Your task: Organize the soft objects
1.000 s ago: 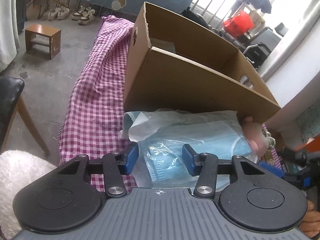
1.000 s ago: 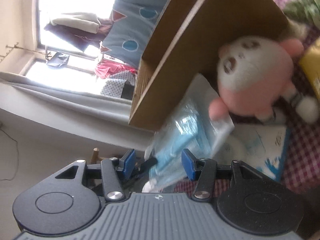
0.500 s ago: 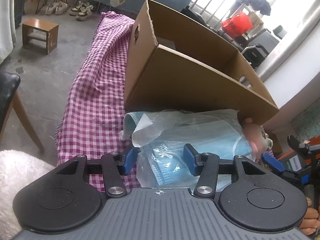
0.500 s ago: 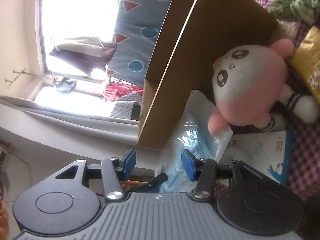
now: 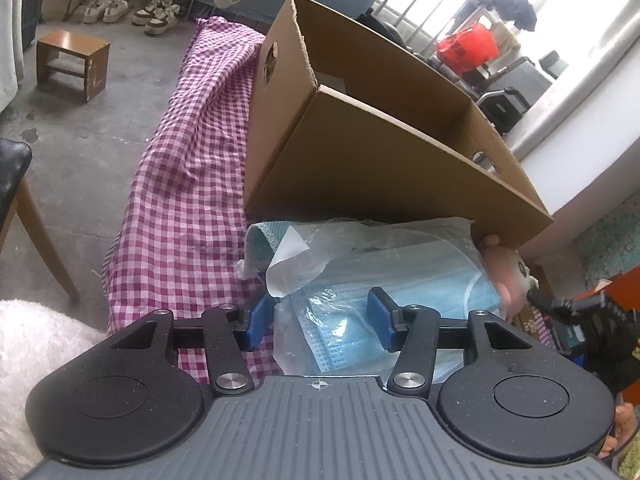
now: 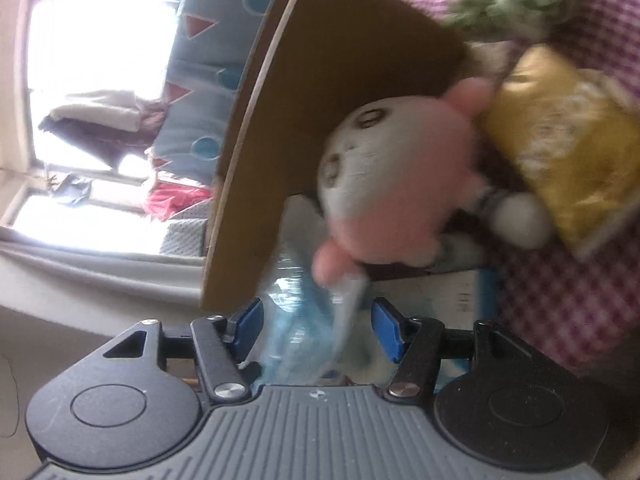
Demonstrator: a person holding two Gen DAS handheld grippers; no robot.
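Pink-and-white checked table [image 5: 180, 208], draped to the floor. On it, an open cardboard box [image 5: 384, 168], tilted in view, its near wall just behind the soft things. Below that wall, a clear bag of blue face masks [image 5: 392, 280] lying on the cloth, touching the box edge. At the bag's right end, a pink-and-white plush doll [image 6: 392, 184] tucked against the box corner. Beside the doll, a yellow packet [image 6: 560, 148]; past it, a blurred green knit bundle [image 6: 516, 4]. Left tongs [image 5: 318, 318] spread wide over the bag's near end, gripping nothing. Right tongs [image 6: 316, 330] likewise parted, straddling the bag's other end, closed on nothing.
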